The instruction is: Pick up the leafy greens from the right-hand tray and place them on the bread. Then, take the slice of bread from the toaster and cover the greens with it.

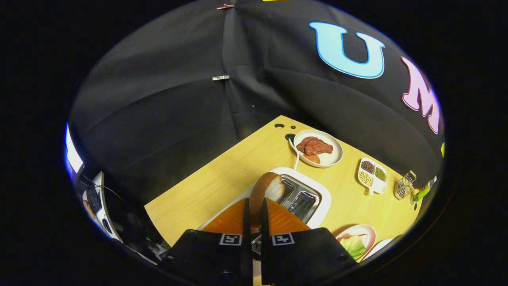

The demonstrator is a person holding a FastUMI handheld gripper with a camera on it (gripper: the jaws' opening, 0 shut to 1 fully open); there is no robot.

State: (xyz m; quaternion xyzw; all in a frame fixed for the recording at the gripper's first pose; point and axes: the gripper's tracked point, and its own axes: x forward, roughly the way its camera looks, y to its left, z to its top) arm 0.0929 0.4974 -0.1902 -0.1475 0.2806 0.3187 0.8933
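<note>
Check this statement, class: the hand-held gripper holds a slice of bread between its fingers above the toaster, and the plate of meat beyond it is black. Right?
One detail is wrong. The gripper view shows the hand-held gripper holding the slice of bread above the toaster, but the plate of meat is white, not black.

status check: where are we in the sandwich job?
Done, by the look of it: greens lie on the pink plate beside the toaster; whether bread sits under them can't be told. In hand: gripper shut on the bread slice, raised above the toaster slots. Left: carry it over and cover the greens.
</note>
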